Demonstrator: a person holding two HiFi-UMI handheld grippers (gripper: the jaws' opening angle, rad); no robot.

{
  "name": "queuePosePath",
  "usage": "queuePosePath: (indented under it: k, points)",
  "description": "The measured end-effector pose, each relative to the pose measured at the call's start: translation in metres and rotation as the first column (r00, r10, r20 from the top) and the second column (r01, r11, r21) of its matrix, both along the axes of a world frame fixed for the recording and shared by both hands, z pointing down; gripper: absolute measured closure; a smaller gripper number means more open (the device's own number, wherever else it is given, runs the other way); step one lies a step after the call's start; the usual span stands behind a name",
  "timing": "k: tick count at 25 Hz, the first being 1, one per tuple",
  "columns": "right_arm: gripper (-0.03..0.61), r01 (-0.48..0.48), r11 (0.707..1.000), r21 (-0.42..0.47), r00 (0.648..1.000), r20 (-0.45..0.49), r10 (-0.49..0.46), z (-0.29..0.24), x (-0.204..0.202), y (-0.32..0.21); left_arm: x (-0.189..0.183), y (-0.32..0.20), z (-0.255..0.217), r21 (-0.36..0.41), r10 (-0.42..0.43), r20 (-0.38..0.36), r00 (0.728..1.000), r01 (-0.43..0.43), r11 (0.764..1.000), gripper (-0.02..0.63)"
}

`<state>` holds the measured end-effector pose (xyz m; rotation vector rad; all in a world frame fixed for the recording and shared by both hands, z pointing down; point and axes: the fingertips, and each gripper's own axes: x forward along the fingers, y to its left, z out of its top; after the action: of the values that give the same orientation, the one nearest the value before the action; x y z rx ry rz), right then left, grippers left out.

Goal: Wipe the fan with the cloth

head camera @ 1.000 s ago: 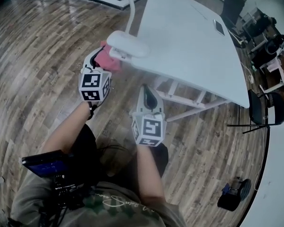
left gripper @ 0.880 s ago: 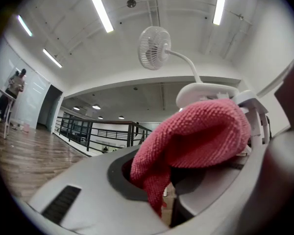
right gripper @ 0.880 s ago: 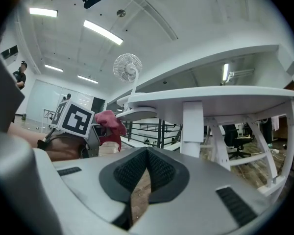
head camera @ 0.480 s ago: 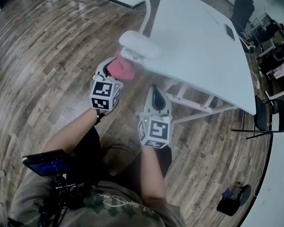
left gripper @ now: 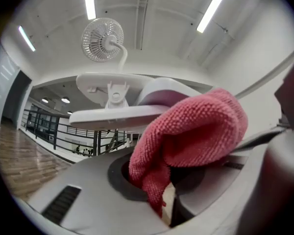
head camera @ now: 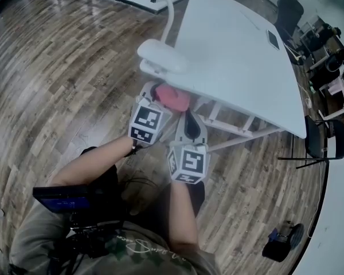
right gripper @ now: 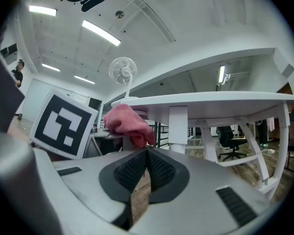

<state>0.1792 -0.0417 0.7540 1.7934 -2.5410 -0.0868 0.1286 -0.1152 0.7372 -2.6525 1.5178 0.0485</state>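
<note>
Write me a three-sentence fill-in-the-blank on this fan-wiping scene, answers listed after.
The left tongs are shut on the pink cloth; the right tongs are shut and ___.
The fan is ___ in colour.
The fan's clamp grips the table at its ___.
Missing words: empty; white; edge.

Nubbly, looped pink cloth, smooth white plastic on the fan, a matt white table top, ribbed black pads in the right gripper's matt grey shell, and a grainy wood-plank floor showing a soft sheen.
</note>
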Motion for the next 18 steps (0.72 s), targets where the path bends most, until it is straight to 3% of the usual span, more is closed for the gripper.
queuePosePath:
  k: [2, 9, 18]
  points:
    - [0.581, 0.005, 1.000, -0.009, 1.000, 0.003, -0.005, 0.003, 0.002, 0.001, 0.000, 0.001, -0.009, -0.008, -0.004, -0.041, 0.999, 0.003, 1.000, 0.528]
    - [0.581, 0.014, 1.000, -0.003, 1.000, -0.024, -0.014, 0.004, 0.005, 0.001, -0.008, -0.004, -0.016, 0.008, -0.035, -0.064, 0.997, 0.036, 0.999, 0.528]
    - [0.581, 0.043, 0.999, 0.000, 0.999, 0.033, -0.043, 0.002, -0.001, -0.001, -0.031, -0.011, -0.012, -0.011, -0.086, -0.057, 0.995, 0.085, 0.996, 0.528]
